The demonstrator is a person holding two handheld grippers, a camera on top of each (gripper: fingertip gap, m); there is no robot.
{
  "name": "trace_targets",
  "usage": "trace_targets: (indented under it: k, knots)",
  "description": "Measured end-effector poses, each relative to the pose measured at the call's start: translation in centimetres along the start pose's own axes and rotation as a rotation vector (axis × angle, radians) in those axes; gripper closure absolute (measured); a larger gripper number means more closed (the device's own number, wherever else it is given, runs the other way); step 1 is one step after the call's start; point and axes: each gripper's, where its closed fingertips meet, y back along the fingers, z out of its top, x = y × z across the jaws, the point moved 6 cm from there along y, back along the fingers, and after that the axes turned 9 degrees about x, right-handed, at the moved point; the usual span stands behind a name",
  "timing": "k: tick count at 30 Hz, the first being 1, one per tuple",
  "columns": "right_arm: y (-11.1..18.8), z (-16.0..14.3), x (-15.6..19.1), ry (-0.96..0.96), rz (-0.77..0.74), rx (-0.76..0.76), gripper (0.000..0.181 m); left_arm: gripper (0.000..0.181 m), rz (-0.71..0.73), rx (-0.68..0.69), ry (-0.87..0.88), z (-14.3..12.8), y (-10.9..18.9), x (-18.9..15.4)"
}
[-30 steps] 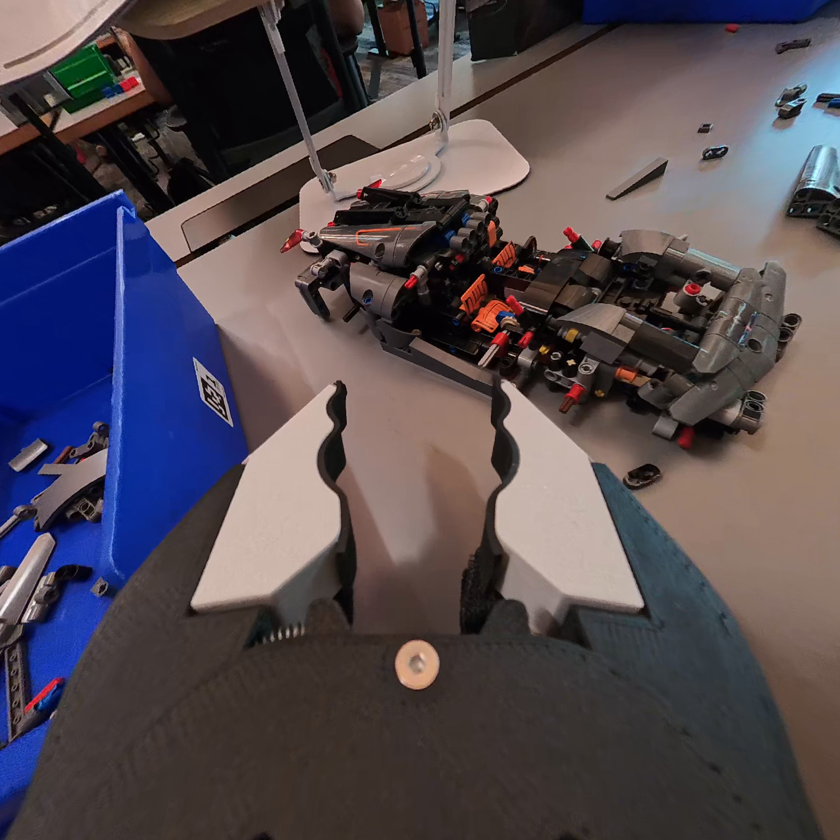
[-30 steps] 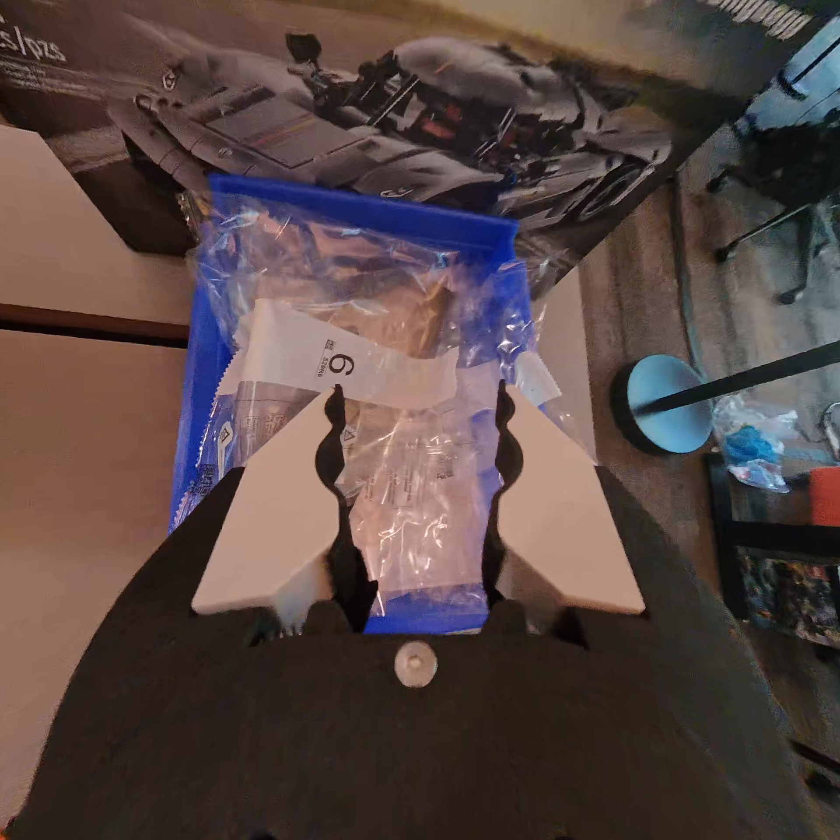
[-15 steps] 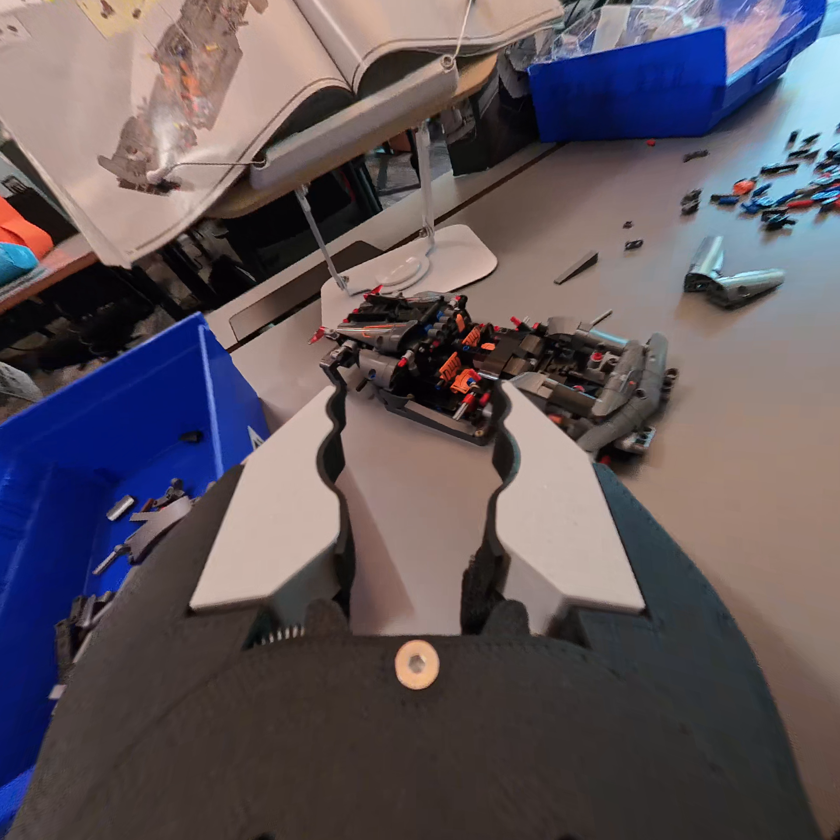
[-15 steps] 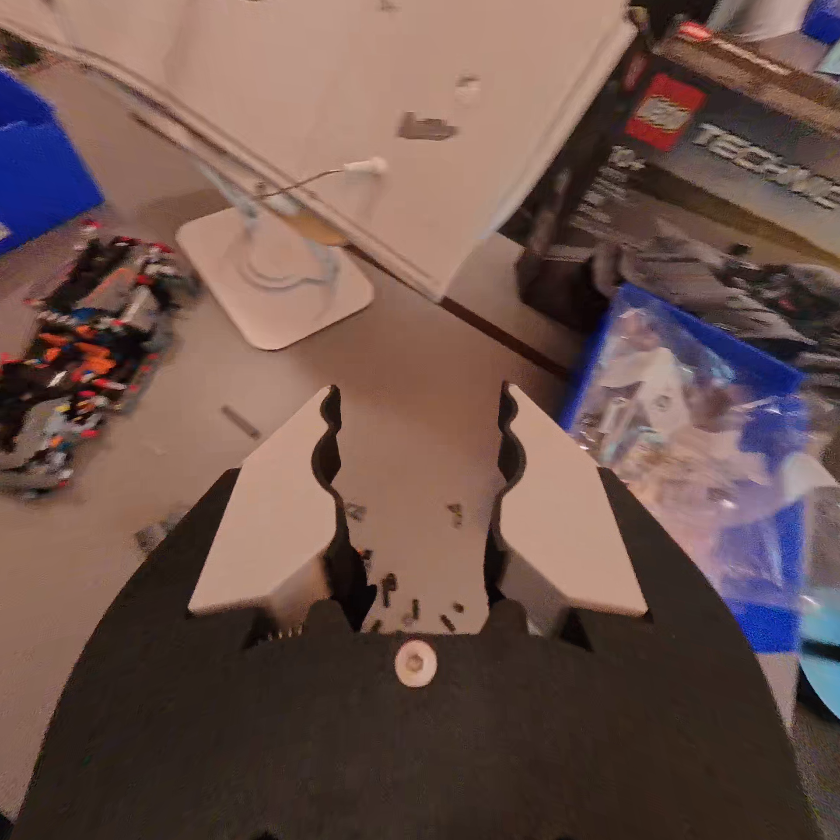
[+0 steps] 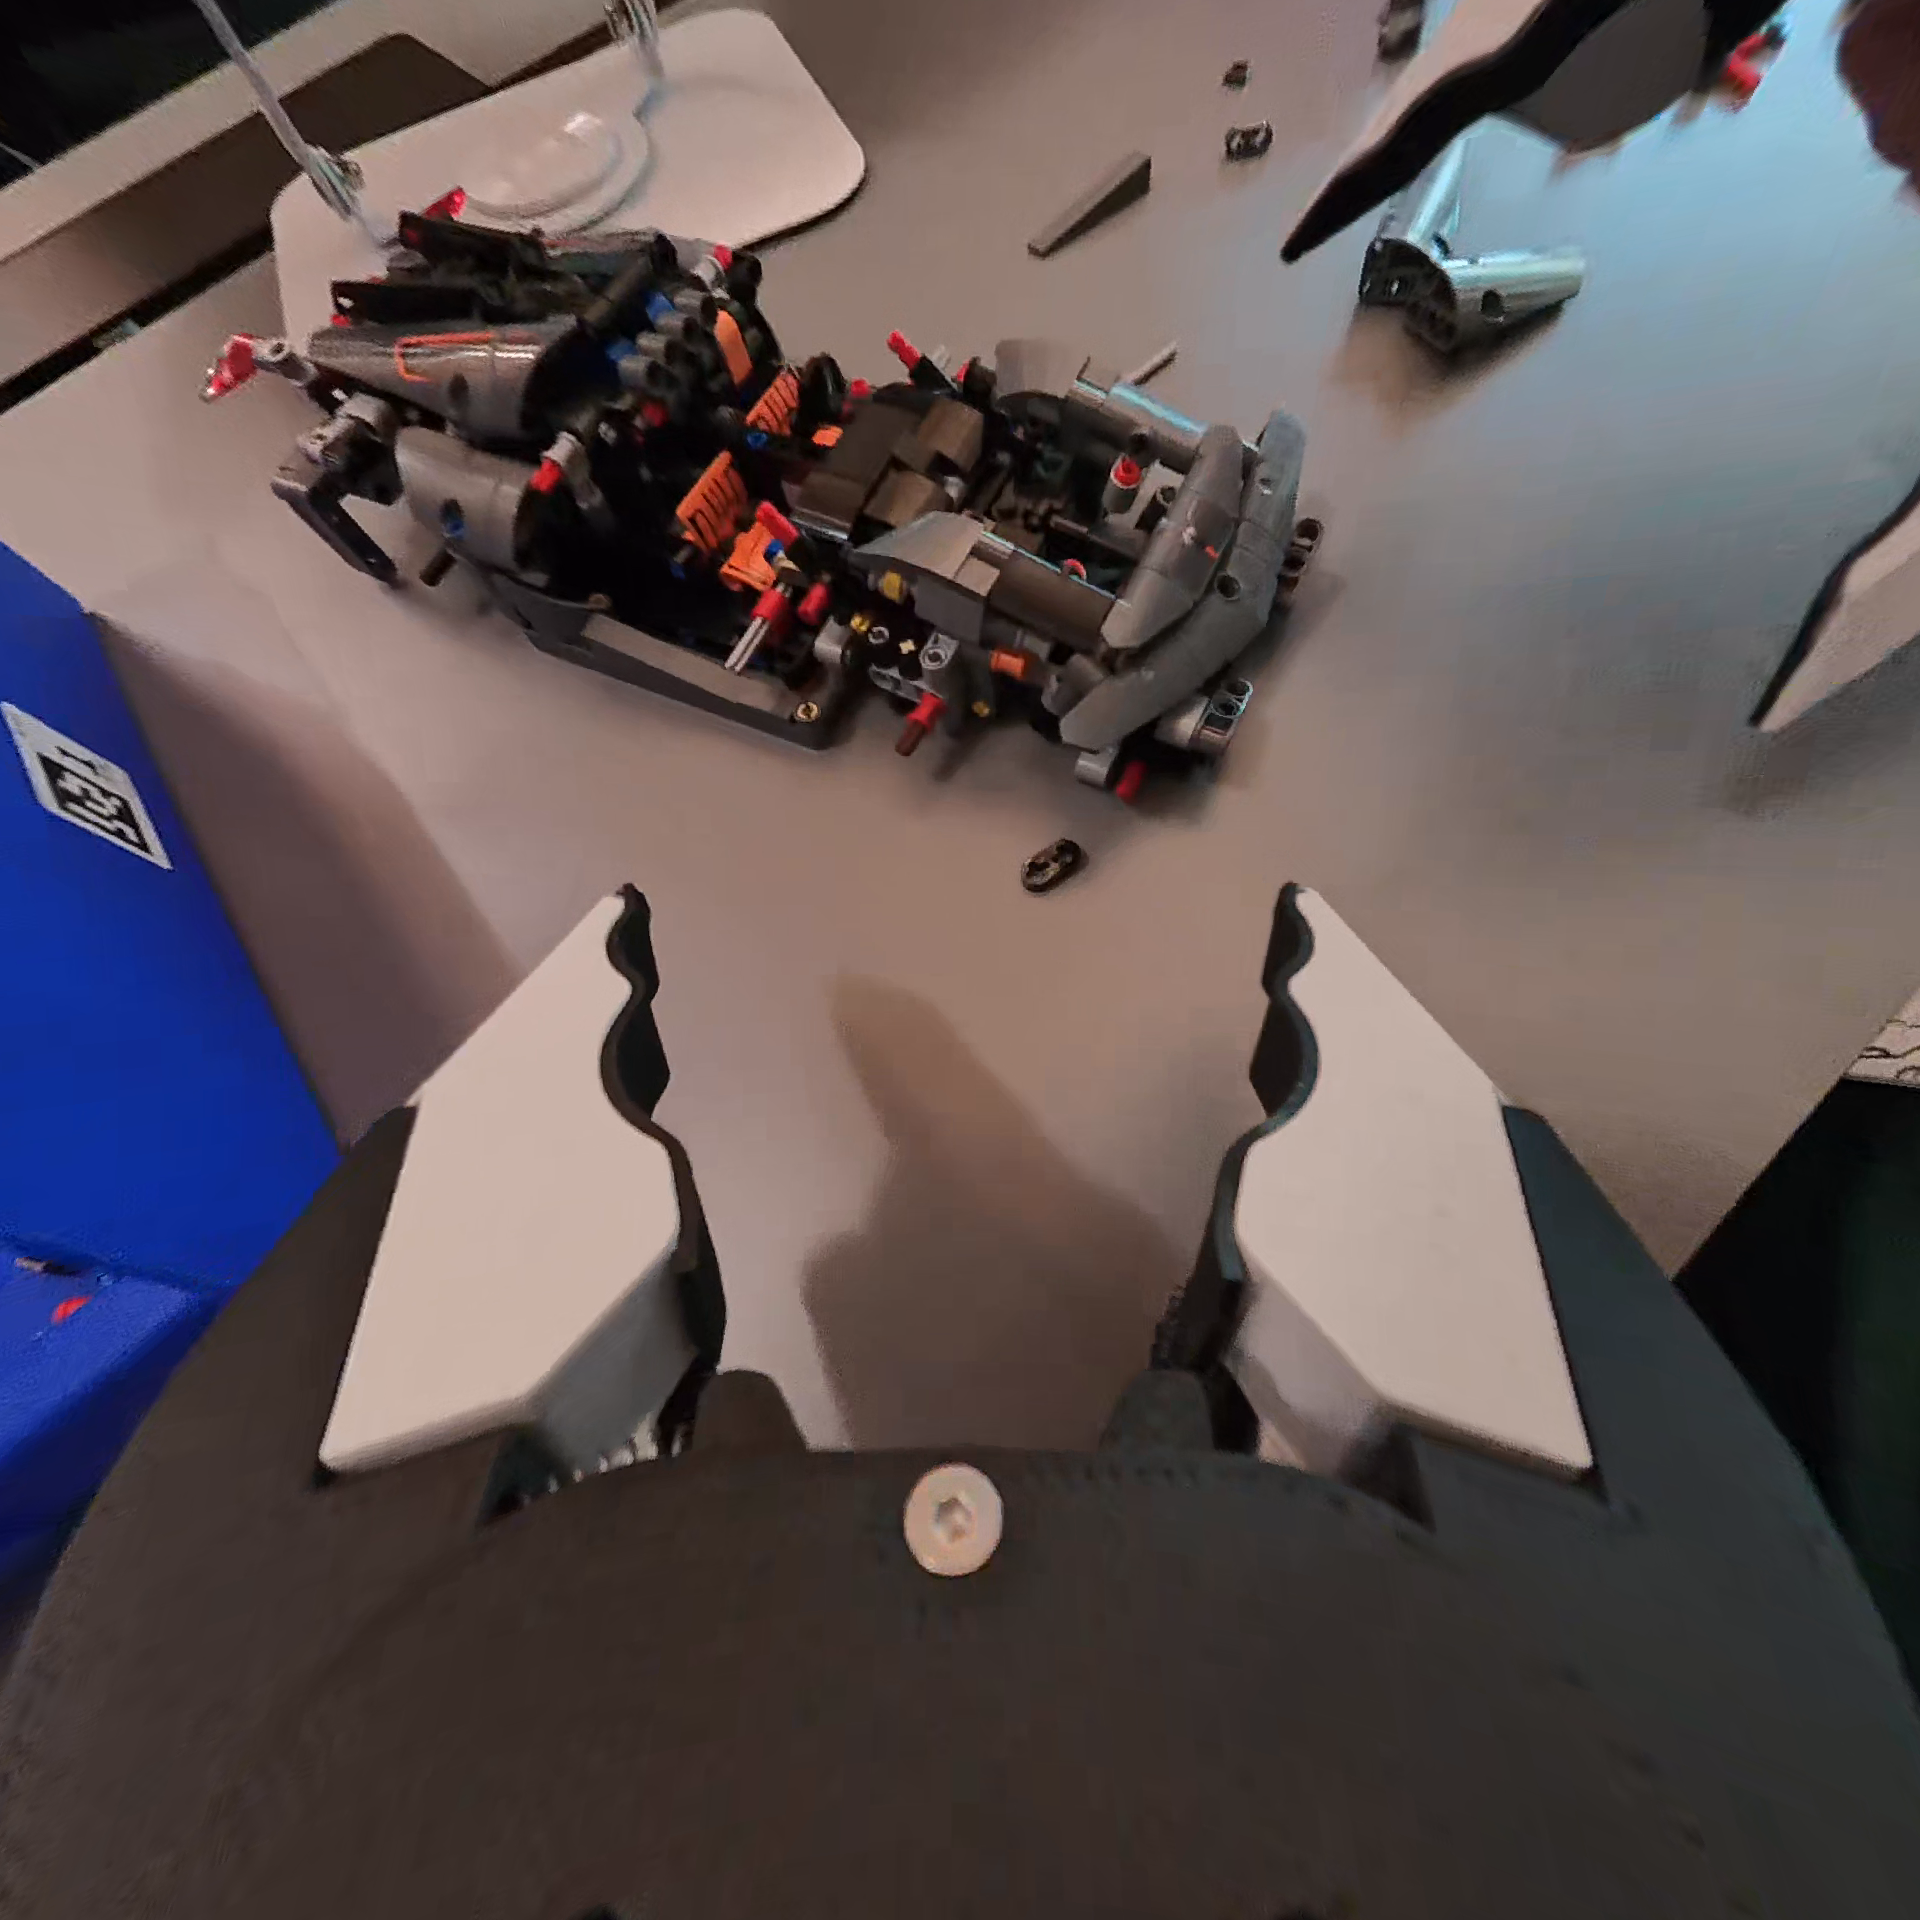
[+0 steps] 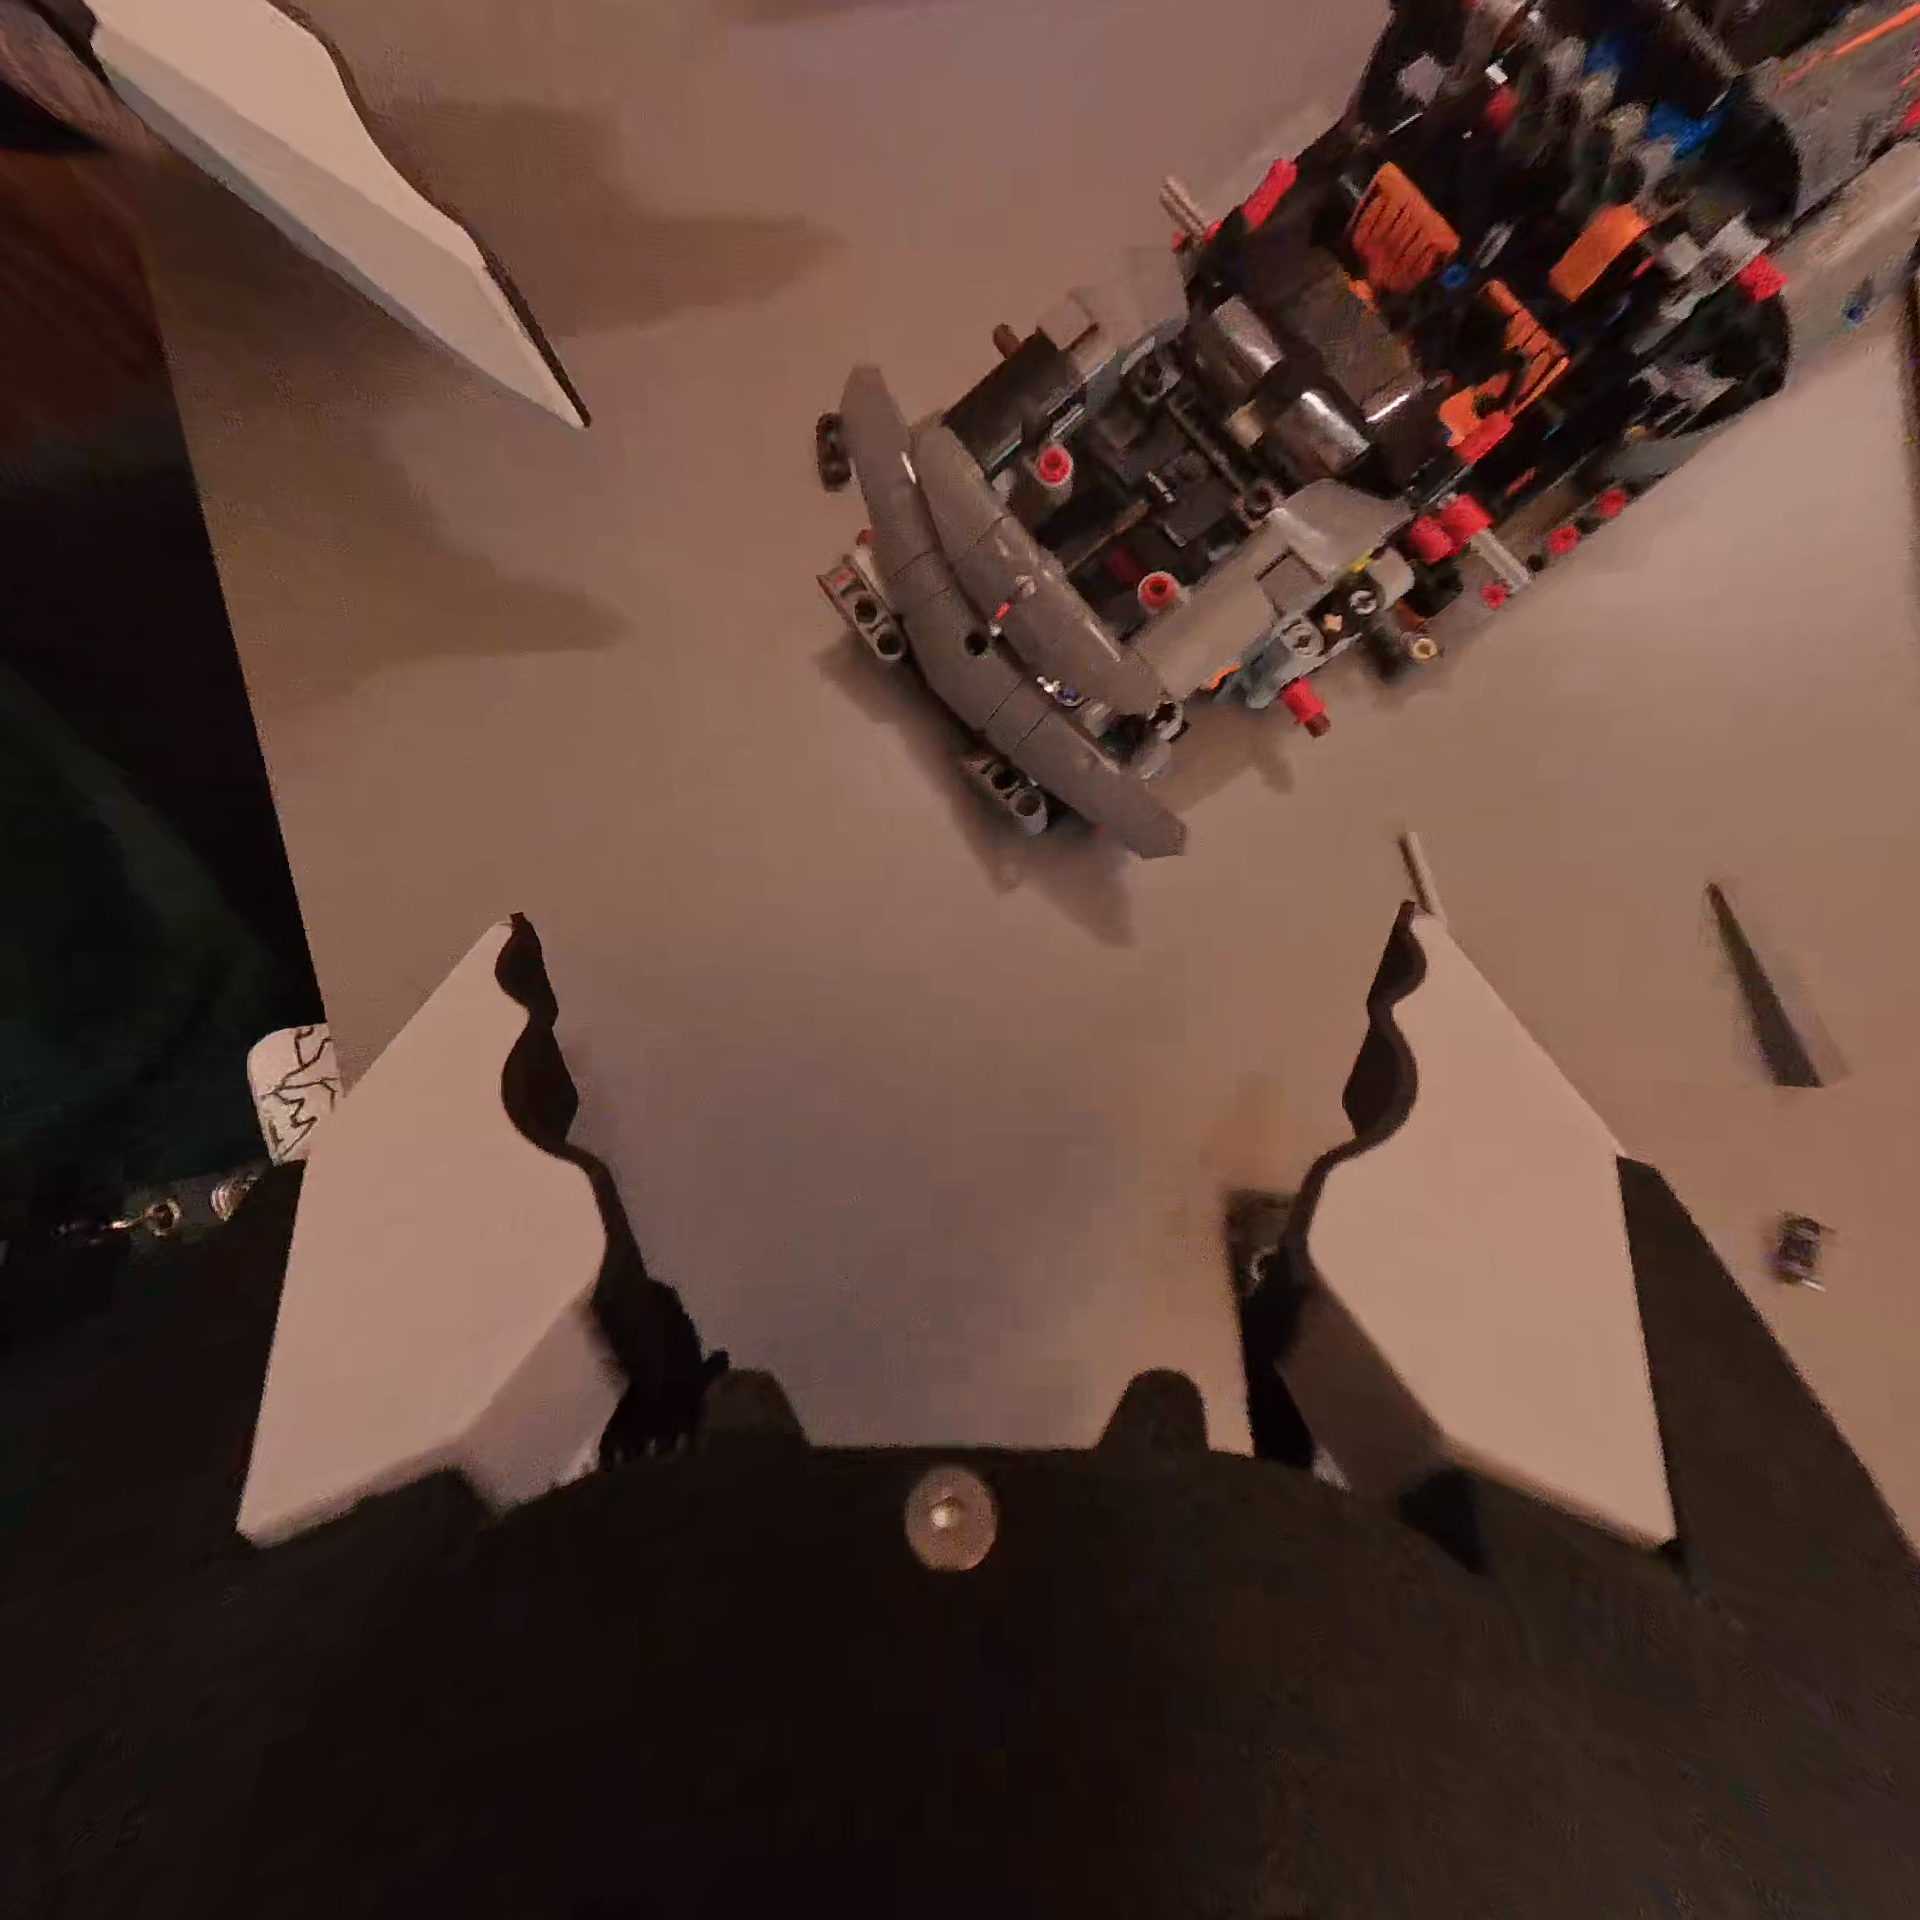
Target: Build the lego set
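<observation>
The part-built lego car [image 5: 790,499], dark grey and black with orange and red parts, lies on the grey table [image 5: 935,1039]. My left gripper [image 5: 956,899] is wide open and empty, just short of the car's near side. A small black link [image 5: 1052,863] lies between it and the car. My right gripper [image 6: 961,920] is wide open and empty, facing the car's curved grey end [image 6: 997,644]. Its fingers [image 5: 1475,94] show at the top right of the left wrist view. A left finger [image 6: 343,208] shows at the top left of the right wrist view.
A blue bin [image 5: 114,987] stands at the left. The white base of a book stand [image 5: 665,156] is behind the car. A silver curved panel [image 5: 1475,281], a grey wedge [image 5: 1091,203] and small loose parts [image 6: 1797,1247] lie to the right. The table edge [image 6: 260,790] is near. My right tips are about 12 cm from the small black link [image 5: 1052,863], my left tips only 5 cm.
Both grippers have opened wider. The left one has dropped closer to the car. The right one has swung from the bag bin and box to the table by the car's end.
</observation>
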Motion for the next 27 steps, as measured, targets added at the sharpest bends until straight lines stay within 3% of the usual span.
trace_targets:
  k: [2, 5, 9, 15, 20, 24, 27]
  knots:
    - [-1.4, -0.1, 0.7, -0.036, 0.053, -0.023, 0.029, 0.067, -0.005, 0.015, -0.012, 0.1, -0.5, -0.3]
    - [-2.1, -0.1, -0.1, -0.039, -0.031, -0.040, 0.028, 0.062, -0.001, 0.042, -0.022, 0.2, -1.2, -0.3]
    - [-1.5, 0.2, 0.7, -0.043, -0.083, -0.060, 0.033, 0.055, 0.064, 0.060, -0.025, 0.0, -1.3, 0.1]
    - [0.5, -1.7, 2.8, -0.014, -0.187, -0.177, 0.041, 0.067, 0.169, -0.004, 0.079, -2.0, -0.1, 0.8]
    - [1.9, -3.8, 1.8, 0.109, -0.450, -0.300, 0.052, 0.076, 0.401, -0.098, -0.003, -1.3, 0.8, 1.1]
    - [2.7, -5.1, 1.5, 0.117, -0.496, -0.360, 0.054, 0.085, 0.588, -0.121, -0.099, -0.7, 0.5, 1.4]
    - [3.8, -5.4, 1.1, 0.050, -0.467, -0.463, 0.063, 0.087, 0.638, -0.067, -0.171, -0.8, -0.3, 1.2]
